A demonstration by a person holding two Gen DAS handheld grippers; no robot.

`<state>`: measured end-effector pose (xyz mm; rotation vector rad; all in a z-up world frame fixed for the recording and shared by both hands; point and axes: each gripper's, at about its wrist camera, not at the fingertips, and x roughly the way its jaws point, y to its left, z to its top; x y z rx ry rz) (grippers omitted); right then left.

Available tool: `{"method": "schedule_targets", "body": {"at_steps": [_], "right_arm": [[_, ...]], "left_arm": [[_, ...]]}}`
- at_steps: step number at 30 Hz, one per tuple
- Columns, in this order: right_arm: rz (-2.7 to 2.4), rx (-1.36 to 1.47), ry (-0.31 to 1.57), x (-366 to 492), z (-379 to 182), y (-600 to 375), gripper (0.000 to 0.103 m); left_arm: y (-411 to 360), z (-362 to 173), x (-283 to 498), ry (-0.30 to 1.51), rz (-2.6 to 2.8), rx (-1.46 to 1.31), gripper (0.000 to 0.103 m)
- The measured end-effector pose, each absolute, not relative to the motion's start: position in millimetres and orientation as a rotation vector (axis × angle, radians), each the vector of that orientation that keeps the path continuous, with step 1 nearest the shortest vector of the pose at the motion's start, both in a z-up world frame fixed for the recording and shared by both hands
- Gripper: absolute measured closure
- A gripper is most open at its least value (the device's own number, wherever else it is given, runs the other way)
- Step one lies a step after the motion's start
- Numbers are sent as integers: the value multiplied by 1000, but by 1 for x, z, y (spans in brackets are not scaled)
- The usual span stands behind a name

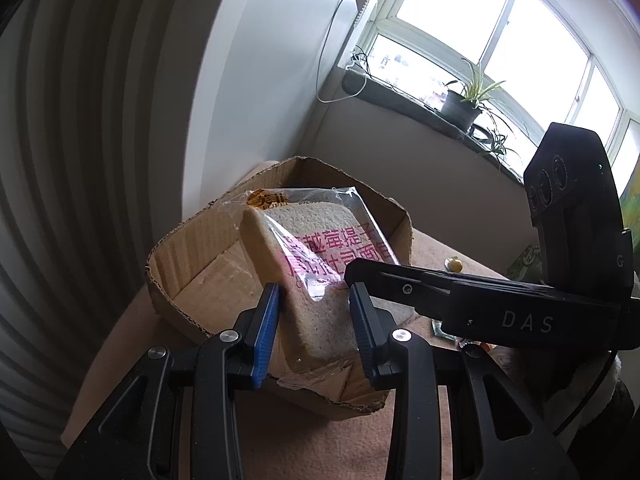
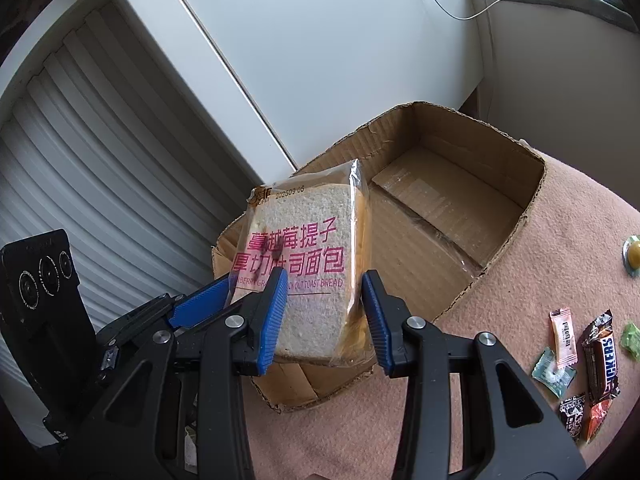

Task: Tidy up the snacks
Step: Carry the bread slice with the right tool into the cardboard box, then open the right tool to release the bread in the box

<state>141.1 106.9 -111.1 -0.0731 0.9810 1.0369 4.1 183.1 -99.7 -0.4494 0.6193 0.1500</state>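
A clear-wrapped pack of thick-cut toast bread (image 1: 320,264) with pink lettering is held over the near edge of an open cardboard box (image 1: 192,252). My left gripper (image 1: 314,312) has its blue pads on both sides of the bread's lower part. My right gripper (image 2: 324,312) is at the same pack (image 2: 308,264); its left pad touches the wrapper, and its right pad looks just clear of it. The right gripper also shows in the left wrist view (image 1: 472,300), reaching in from the right. The box's inside (image 2: 452,200) holds nothing.
Several small wrapped snacks lie on the pink table (image 2: 500,280) at right: a Snickers bar (image 2: 602,360), a pink sachet (image 2: 563,336), a yellow candy (image 2: 634,254). A radiator stands left, and a windowsill with a potted plant (image 1: 464,104) behind.
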Motion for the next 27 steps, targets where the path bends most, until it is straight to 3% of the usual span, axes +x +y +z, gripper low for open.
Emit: {"method": "schedule_targets", "body": {"at_steps": [23, 25, 27], "right_arm": [[934, -22, 871, 133, -80, 18, 62], [909, -11, 857, 134, -76, -2, 52], [883, 2, 833, 133, -72, -23, 35]], "left_arm": [[158, -83, 4, 593, 124, -414, 69], [151, -81, 6, 595, 109, -407, 69], [144, -80, 8, 597, 92, -397, 69]]}}
